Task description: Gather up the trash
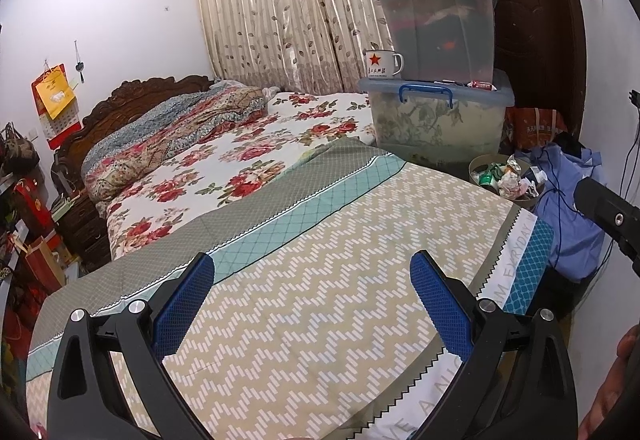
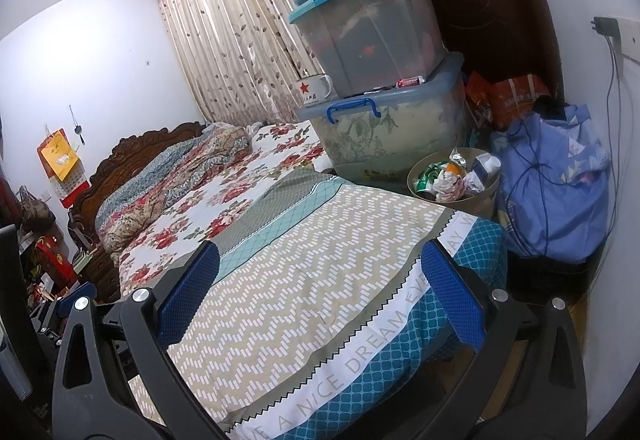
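Left gripper (image 1: 312, 304): it hangs over the foot of the bed (image 1: 304, 280), jaws wide apart, nothing between them.
Right gripper (image 2: 320, 300): also over the patterned cover, jaws apart and empty; it is the one nearer to the bin side.
Trash bin (image 2: 486, 199): a round beige bin on the floor just beside the far corner of the bed, in front of the stacked storage boxes (image 2: 384, 119). In the left view the bin (image 1: 476, 163) shows behind the bed edge.
Trash (image 2: 448, 179): crumpled paper, a green can and wrappers already fill the bin to the rim.
Loose trash: I see no clear piece on the bed cover; a small red item (image 2: 408, 81) lies on the lid of the lowest box, and I cannot tell what it is.
Step in hand, as I judge: looking for the next piece to pick.
How to do it well: turn both cameras slowly toward the boxes and the floor near the blue bag (image 2: 560, 191), and keep the jaws open until a piece sits between the pads.
Caution: the bin is full, so drop new pieces gently in the middle, or they may roll out. Keep away from the cable over the bag.
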Motion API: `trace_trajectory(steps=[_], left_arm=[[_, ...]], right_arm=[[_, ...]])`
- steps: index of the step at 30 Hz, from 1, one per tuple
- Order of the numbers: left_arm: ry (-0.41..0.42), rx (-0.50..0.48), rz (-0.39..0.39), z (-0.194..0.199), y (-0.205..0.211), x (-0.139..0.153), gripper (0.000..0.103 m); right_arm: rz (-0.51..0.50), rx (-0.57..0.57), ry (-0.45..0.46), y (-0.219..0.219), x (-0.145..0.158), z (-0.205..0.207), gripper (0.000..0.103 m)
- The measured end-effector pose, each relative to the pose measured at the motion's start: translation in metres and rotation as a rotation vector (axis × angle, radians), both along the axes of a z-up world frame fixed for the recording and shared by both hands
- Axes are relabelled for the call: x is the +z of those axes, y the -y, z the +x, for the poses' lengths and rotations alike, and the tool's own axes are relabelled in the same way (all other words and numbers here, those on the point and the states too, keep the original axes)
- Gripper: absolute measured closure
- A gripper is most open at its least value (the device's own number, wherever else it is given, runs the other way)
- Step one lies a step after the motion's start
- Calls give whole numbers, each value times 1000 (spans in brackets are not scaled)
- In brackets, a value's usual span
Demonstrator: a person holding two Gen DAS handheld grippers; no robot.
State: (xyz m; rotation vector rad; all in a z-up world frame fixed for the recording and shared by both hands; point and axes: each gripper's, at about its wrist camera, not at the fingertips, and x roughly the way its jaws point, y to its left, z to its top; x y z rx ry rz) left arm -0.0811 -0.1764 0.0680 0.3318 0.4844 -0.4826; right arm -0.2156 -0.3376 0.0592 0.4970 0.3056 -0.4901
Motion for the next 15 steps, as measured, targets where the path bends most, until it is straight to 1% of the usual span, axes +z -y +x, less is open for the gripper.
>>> trace_trajectory(steps=[15], left_arm=[[1,8,7,0,0,-4,9]], right_arm=[[0,-1,0,1,2,0,3]])
